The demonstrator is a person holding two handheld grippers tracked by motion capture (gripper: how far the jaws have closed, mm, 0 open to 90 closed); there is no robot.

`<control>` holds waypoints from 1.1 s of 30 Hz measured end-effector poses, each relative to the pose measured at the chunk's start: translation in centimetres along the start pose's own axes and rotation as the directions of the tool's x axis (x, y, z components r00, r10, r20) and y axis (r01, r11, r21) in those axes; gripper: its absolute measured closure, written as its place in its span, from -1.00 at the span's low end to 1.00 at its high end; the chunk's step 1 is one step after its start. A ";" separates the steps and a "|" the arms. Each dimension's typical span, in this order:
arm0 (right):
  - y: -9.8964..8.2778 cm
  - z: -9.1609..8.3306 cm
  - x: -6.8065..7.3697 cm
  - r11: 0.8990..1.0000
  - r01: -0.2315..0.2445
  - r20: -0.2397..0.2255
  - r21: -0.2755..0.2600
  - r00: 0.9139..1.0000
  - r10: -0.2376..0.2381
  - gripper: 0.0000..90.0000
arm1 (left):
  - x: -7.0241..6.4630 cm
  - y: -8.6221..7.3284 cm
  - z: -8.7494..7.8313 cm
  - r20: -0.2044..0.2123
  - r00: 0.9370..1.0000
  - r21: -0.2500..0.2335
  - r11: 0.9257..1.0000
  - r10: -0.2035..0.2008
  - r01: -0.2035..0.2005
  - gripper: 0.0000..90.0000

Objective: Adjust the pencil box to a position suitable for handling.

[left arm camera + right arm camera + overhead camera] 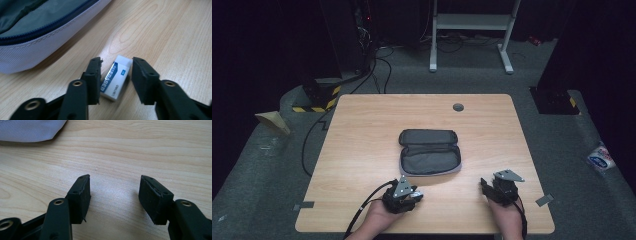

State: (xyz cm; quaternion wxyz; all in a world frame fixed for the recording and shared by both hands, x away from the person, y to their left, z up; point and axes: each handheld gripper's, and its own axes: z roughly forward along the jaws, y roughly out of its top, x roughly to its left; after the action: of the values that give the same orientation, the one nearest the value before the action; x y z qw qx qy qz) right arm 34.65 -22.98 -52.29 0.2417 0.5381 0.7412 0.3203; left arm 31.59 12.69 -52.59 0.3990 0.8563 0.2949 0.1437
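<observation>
A wooden table stands on grey carpet, with an open dark pencil case lying near its middle, lid folded back toward the far side. At the near edge, left of centre, a hand holds the left gripper low over the wood, with a small white eraser at its tip just near of the case. Well apart to the right, the right gripper rests near the table edge. A grey grommet sits by the far edge.
</observation>
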 end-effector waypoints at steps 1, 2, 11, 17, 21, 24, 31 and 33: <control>0.0 0.0 0.0 1.000 0.000 0.000 0.000 1.000 0.000 -0.06 | 0.1 -0.1 -0.1 0.000 1.000 0.001 1.000 0.000 0.000 0.41; 0.0 0.0 0.0 1.000 0.000 0.000 0.000 1.000 0.000 -0.06 | 0.1 -0.2 -0.3 0.005 1.000 0.000 1.000 -0.007 0.007 0.42; 0.0 0.0 0.0 1.000 0.004 -0.008 -0.001 1.000 -0.004 -0.06 | 0.6 -0.7 -0.8 0.007 0.999 -0.004 0.999 -0.035 0.035 0.34; 0.0 0.0 0.0 1.000 0.004 -0.006 0.000 1.000 -0.004 -0.06 | 0.2 -0.1 0.0 0.003 1.000 0.000 1.000 -0.009 0.009 0.34; 0.0 0.0 0.0 1.000 0.004 -0.006 0.000 1.000 -0.004 -0.06 | 0.0 0.0 0.0 0.004 1.000 -0.001 1.000 0.004 -0.004 0.47; 0.0 0.0 0.0 1.000 0.008 -0.004 -0.002 1.000 -0.008 -0.06 | -0.1 -0.1 -0.1 0.011 1.000 -0.002 1.000 0.006 -0.006 0.60; 0.0 0.0 0.0 1.000 0.006 -0.006 -0.001 1.000 -0.006 -0.06 | 0.0 -0.2 -0.3 0.009 1.000 -0.008 1.000 -0.008 0.008 0.62; 0.0 0.0 0.0 1.000 0.004 -0.008 0.000 1.000 -0.004 -0.06 | 0.2 -0.2 -0.4 0.014 1.000 -0.022 1.000 -0.019 0.019 0.62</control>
State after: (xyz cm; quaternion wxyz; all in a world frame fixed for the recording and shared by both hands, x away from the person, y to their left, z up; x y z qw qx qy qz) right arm 34.62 -22.97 -52.30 0.2396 0.5353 0.7432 0.3220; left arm 31.50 13.15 -52.52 0.4118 0.8499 0.2987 0.1372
